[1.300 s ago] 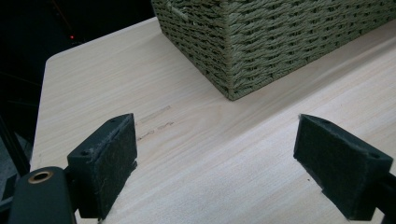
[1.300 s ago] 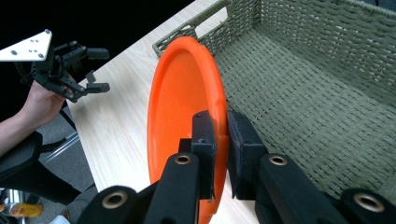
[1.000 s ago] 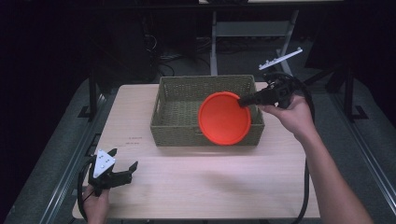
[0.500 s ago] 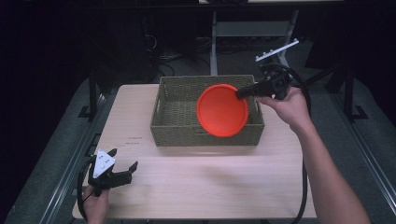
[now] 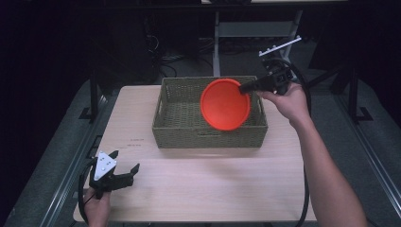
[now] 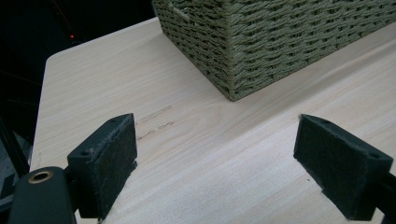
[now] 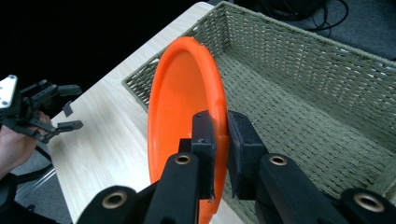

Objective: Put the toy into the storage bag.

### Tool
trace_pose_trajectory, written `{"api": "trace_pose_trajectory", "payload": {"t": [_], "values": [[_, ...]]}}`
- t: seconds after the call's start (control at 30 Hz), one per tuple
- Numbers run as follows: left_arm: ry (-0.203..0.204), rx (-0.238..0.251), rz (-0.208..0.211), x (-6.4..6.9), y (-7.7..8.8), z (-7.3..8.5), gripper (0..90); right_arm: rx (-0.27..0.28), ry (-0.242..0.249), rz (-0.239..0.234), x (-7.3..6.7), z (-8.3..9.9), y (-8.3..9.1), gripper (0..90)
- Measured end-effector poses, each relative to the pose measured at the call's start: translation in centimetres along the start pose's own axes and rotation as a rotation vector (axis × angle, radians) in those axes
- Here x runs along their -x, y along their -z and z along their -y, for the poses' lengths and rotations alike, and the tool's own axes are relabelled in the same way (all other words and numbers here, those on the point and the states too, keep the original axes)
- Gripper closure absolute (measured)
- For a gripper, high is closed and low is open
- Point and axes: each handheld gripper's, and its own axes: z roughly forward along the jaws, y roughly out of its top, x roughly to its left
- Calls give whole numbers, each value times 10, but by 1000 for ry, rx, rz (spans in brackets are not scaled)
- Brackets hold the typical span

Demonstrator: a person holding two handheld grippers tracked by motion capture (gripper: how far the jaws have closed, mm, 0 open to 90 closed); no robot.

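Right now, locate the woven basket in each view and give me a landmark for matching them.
High view: the woven basket sits mid-table, toward the far edge.
Left gripper view: its near corner fills the upper right, beyond the open jaws.
Right gripper view: its inside spreads across the right, behind the orange plate.
Shared landmark: the pale wooden table under the basket.
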Motion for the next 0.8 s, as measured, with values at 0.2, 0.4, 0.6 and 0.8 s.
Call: {"api": "trace_pose_trajectory", "payload": {"t": [0.2, 0.4, 0.6, 0.8], "values": [[2, -1, 0, 0, 0, 0, 128, 0, -15, 16, 7, -4, -6, 819], [10, 8, 2, 1, 0, 0, 128, 1, -27, 22, 11, -6, -11, 819], [10, 7, 2, 1, 0, 0, 128, -11, -36, 40, 13, -9, -16, 819], [9, 4, -2, 0, 0, -1, 128, -9, -46, 47, 15, -14, -22, 818]]}}
